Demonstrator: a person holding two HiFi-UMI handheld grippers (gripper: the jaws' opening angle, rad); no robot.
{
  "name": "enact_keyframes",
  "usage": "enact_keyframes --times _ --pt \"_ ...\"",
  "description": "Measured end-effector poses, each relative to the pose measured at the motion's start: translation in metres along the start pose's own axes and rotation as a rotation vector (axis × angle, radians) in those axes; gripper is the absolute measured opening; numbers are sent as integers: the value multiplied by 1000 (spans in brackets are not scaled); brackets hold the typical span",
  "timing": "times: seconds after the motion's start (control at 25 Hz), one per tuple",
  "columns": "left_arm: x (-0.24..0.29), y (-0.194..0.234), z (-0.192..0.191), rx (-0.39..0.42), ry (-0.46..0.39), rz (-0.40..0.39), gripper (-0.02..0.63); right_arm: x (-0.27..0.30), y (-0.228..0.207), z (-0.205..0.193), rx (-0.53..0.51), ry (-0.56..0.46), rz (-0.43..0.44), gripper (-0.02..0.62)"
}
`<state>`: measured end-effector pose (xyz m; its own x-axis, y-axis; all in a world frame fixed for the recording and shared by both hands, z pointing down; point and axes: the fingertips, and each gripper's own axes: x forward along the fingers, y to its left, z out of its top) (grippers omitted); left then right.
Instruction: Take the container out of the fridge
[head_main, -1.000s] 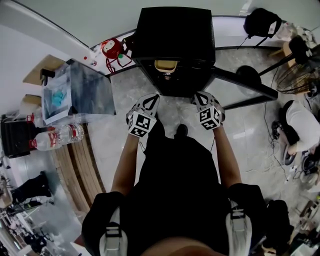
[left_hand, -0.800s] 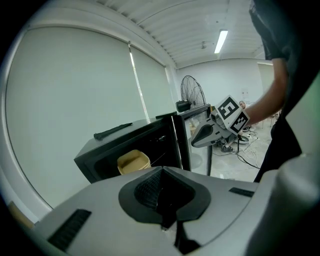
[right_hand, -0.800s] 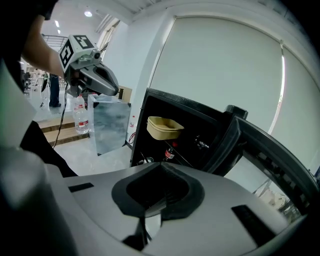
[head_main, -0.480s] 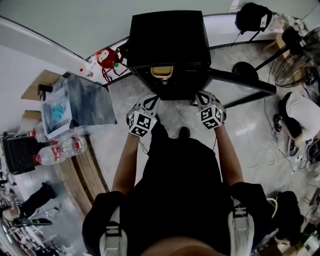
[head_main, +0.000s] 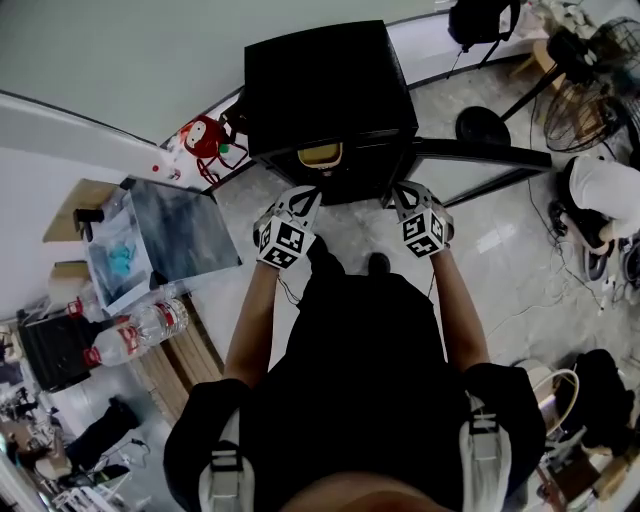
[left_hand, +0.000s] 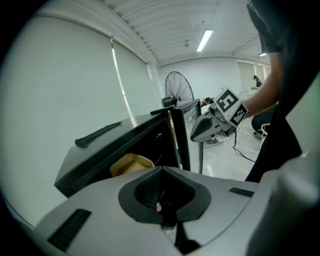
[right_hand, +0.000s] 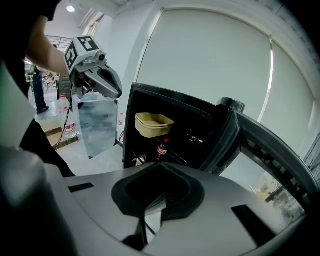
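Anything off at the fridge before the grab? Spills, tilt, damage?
Nothing stands out. The fridge stands open, the beige container sits level high inside it, a bottle stands upright below, and no spill shows. The left gripper and right gripper are shut and empty.

Right gripper (right_hand: 158, 196): jaws closed together, nothing between them. Directly ahead of the claw, black fridge (right_hand: 200, 117), door (right_hand: 241, 134) swung open to the claw's right. Tan container (right_hand: 152, 124) on upper shelf, above the claw's tip; red-capped bottle (right_hand: 161, 149) beneath it. Left gripper (right_hand: 98, 76) high to the claw's left.

Glossy grey floor (head_main: 500, 250), white wall (head_main: 120, 50) — standing fan (head_main: 585, 100) (far right)
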<state>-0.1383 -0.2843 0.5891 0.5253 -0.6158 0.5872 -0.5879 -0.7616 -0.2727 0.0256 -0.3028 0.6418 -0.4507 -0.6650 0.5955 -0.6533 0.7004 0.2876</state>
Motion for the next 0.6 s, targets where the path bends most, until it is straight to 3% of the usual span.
enact_keyframes --times 0.6 --pt "20 18 -4 78 5 -66 20 9 9 2 57 32 -45 -2"
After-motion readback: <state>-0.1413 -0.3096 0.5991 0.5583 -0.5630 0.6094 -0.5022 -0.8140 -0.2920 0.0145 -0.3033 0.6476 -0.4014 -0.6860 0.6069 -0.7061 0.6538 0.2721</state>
